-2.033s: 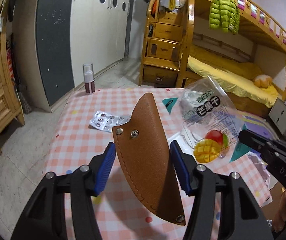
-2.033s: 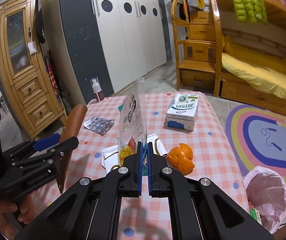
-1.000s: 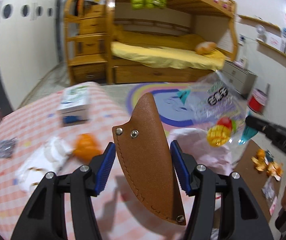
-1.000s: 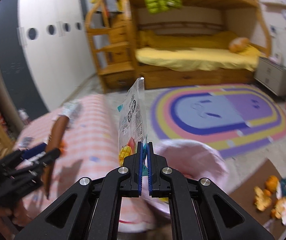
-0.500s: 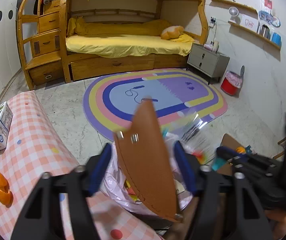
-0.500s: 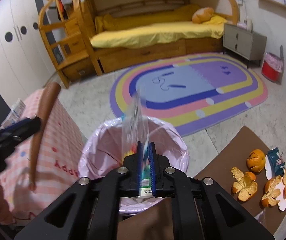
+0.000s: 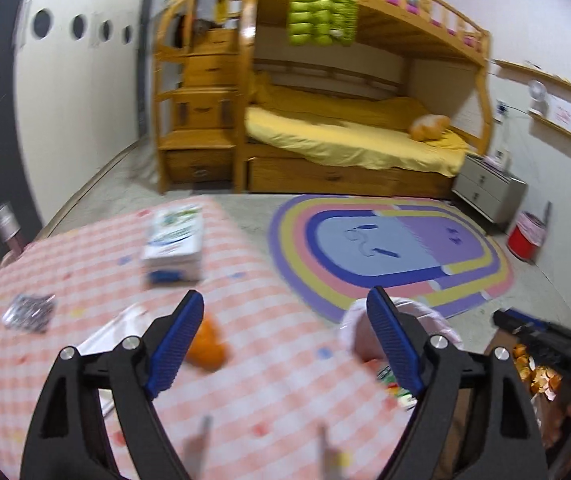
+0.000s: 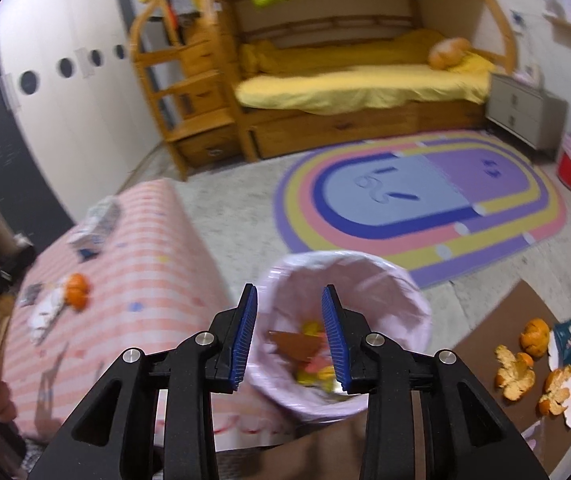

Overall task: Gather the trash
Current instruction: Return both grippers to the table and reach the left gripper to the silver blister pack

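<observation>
Grippers, left (image 7: 281, 344) and right (image 8: 289, 336), both spread (nothing held), above bin (image 8: 405, 288).

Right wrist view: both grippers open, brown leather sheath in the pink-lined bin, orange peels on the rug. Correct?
Not quite. The right wrist view shows the orange peels on brown cardboard, not the rug. The rest holds: right gripper and left gripper open, brown leather sheath in the pink-lined bin.

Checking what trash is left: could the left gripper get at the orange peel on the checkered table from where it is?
Probably yes. The left gripper is open and empty, and the orange peel lies on the checkered table just beyond its left finger, with nothing between them.
</observation>
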{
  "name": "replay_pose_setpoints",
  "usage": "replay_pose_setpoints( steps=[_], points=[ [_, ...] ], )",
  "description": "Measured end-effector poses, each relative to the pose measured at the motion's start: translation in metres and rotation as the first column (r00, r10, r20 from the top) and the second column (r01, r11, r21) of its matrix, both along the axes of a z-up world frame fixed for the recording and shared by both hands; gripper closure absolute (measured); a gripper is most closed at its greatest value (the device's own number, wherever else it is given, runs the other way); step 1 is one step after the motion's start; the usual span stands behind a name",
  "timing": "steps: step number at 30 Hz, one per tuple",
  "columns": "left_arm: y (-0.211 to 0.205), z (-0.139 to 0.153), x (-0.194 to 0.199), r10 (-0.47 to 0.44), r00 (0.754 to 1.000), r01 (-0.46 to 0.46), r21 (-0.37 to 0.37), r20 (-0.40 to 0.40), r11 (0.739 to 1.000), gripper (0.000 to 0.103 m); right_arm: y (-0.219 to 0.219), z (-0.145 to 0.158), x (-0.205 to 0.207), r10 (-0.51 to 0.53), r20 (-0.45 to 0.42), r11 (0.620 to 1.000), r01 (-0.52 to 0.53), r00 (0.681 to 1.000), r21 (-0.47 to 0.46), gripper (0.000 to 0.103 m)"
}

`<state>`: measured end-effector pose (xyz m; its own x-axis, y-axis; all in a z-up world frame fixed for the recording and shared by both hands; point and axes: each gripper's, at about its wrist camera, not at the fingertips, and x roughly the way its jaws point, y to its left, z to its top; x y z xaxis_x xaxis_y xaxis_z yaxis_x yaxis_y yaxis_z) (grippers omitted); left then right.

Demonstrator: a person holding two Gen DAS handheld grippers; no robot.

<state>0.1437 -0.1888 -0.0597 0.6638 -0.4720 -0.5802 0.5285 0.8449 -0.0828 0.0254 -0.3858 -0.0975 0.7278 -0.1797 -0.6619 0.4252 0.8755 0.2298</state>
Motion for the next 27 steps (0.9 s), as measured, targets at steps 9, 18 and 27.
replay_pose_setpoints(
  steps=[9, 18, 27],
  points=[
    [0.106, 0.008, 0.016, 0.212, 0.977, -0.213, 0.048, 0.014, 0.976, 0.016, 0.097, 0.05, 0.046, 0.199, 0.037, 0.98, -0.198, 0.979, -0.033, 0.056],
    [0.184, 0.003, 0.036, 0.332, 0.943, -0.333, 0.097, 0.022, 0.938, 0.016, 0.176, 0.061, 0.116, 0.379, 0.045, 0.924, -0.376, 0.924, -0.065, 0.055],
    [0.219, -0.005, 0.071, 0.396, 0.917, -0.397, 0.171, 0.042, 0.902, 0.016, 0.193, 0.021, 0.147, 0.448, -0.018, 0.889, -0.448, 0.894, -0.101, 0.047]
  ],
)
